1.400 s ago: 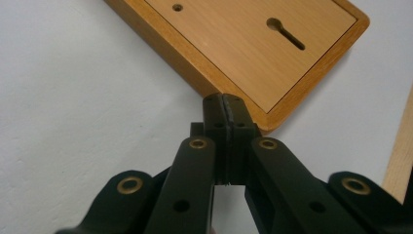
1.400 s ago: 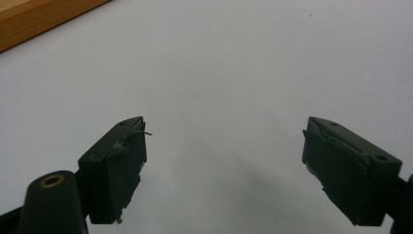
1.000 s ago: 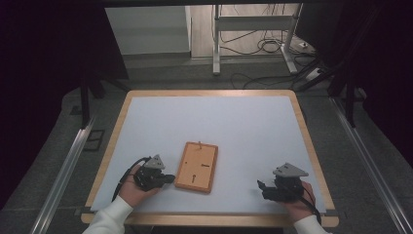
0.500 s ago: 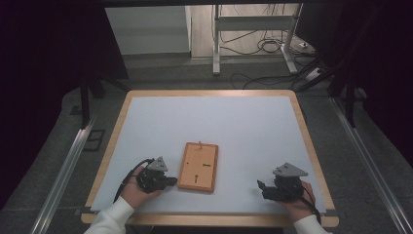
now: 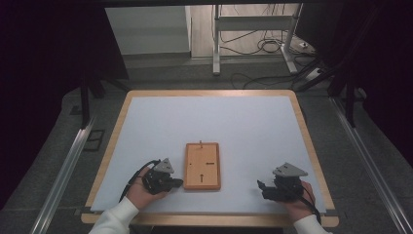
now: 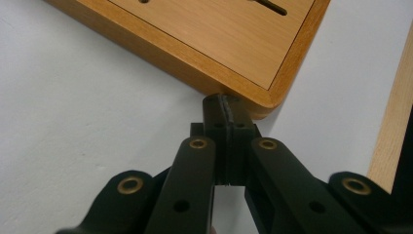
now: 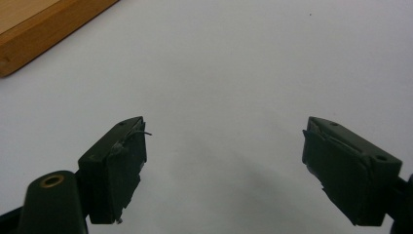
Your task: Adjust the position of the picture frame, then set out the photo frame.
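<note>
A flat wooden board [image 5: 202,165] with dark slots and a small peg at its far edge lies near the table's front middle. My left gripper [image 5: 178,183] rests on the white surface just left of the board's near-left corner. In the left gripper view its jaws are pressed together, and the left gripper [image 6: 225,100] touches the board's corner [image 6: 263,100] with nothing between them. My right gripper [image 5: 261,188] sits well to the board's right near the front edge. In the right gripper view its jaws stand wide apart over bare white surface, the right gripper [image 7: 224,146] empty, the board's edge [image 7: 44,29] at top left.
The white table top [image 5: 214,126] has a wooden rim [image 5: 311,146]. Aluminium rails [image 5: 63,165] run along both sides. Beyond the far edge stand a metal frame [image 5: 253,29] and floor cables [image 5: 268,46].
My left gripper has slid a little toward the board's near-left corner. The right gripper and board have stayed put.
</note>
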Motion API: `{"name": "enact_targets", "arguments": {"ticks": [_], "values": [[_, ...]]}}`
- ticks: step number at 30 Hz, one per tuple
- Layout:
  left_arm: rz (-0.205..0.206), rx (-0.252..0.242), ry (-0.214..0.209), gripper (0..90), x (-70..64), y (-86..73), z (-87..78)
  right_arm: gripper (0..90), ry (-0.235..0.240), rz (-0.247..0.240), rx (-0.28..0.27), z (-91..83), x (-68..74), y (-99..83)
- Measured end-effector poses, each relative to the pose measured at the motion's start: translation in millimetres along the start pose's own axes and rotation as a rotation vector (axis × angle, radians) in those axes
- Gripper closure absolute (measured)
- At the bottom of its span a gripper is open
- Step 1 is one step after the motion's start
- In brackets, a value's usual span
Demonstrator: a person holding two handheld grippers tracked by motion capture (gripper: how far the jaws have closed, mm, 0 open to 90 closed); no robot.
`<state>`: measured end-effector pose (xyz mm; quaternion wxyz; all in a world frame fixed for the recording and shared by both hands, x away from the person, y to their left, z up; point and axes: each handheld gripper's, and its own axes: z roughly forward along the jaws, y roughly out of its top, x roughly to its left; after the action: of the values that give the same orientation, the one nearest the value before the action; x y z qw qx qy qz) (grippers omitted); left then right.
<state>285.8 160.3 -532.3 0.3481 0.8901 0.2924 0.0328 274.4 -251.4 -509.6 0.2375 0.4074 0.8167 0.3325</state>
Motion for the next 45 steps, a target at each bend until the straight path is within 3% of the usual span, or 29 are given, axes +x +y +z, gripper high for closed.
{"name": "enact_targets", "arguments": {"ticks": [3, 7, 10, 16, 18, 20, 23, 31, 45], "values": [[-0.007, -0.028, 0.002, 90.0, 2.8, 1.6, -4.8, 16.7, 0.002, -0.001, 0.001, -0.4, 0.1, 0.0], [-0.017, -0.067, 0.030, 90.0, 6.1, 1.1, -10.2, 16.7, 0.003, -0.002, -0.005, -1.4, -0.4, -0.2], [-0.002, -0.092, 0.063, 89.9, 6.0, 0.7, -11.9, 16.7, 0.004, 0.000, -0.005, -1.7, -0.5, -0.8], [-0.024, -0.158, 0.163, 64.1, 9.8, -1.0, -18.4, 16.7, 0.007, -0.003, -0.009, -1.8, 0.5, -0.8], [-0.045, -0.163, 0.178, 52.5, 12.6, -1.8, -19.0, 16.7, 0.010, -0.008, -0.009, -1.4, 1.2, -0.7], [-0.058, -0.172, 0.190, 46.3, 15.1, -2.0, -20.3, 16.7, 0.012, -0.011, -0.011, -1.3, 1.5, -0.5], [-0.061, -0.188, 0.188, 40.6, 17.4, -1.5, -22.3, 16.7, 0.015, -0.014, -0.012, -1.4, 1.8, -0.5], [-0.042, -0.213, 0.177, 35.7, 22.2, 8.1, -22.5, 16.6, 0.015, -0.016, -0.016, -2.0, 2.8, -1.1], [0.002, -0.226, 0.157, 35.2, 24.8, 34.8, -16.8, 16.7, 0.012, -0.017, -0.025, -4.4, 3.2, -1.5]]}}
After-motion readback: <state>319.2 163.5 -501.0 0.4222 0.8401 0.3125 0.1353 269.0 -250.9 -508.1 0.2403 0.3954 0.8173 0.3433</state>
